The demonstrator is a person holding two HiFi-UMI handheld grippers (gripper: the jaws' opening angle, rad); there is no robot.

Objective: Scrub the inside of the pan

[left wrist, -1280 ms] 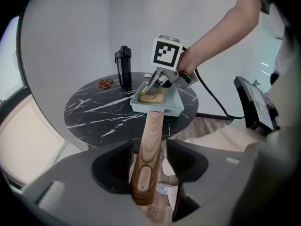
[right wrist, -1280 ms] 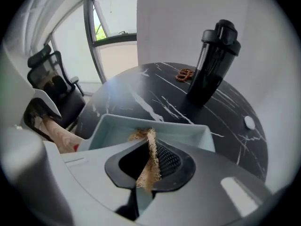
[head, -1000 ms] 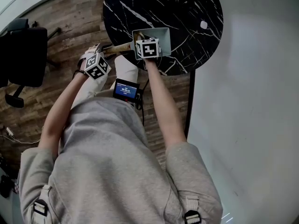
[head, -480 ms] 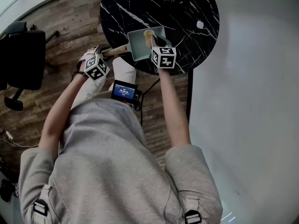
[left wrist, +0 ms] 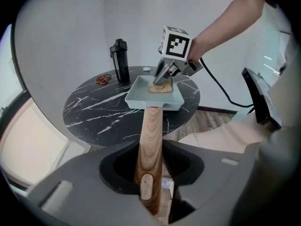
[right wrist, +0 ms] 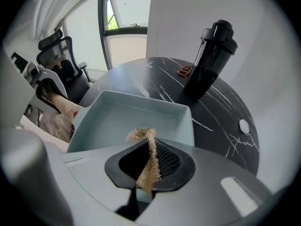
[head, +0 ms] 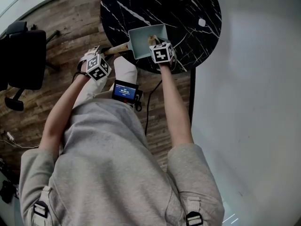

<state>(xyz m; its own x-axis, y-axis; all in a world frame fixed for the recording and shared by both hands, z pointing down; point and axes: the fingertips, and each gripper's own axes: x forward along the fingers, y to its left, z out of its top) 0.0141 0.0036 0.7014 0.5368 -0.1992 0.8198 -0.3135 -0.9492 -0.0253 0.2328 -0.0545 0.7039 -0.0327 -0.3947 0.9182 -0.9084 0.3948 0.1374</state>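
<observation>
The pan [head: 141,41] sits by the bench's [head: 188,13] near edge, its handle [left wrist: 151,135] overhanging into the left claw [left wrist: 151,182], whose jaws have just been closing on it. The right claw [right wrist: 146,175] grips a scrub pad [right wrist: 141,135] inside the pan, with bare marble beyond.

A round black marble table [head: 188,13] is at the top centre of the head view, standing on a wooden floor [head: 70,27]. In the right gripper view a black bottle [right wrist: 211,55] stands upright at the upper right, with a small brown object [right wrist: 185,71] just beside it. A small white disc [head: 201,22] lies near the table's right edge. A black office chair [head: 23,55] is at the left edge.
</observation>
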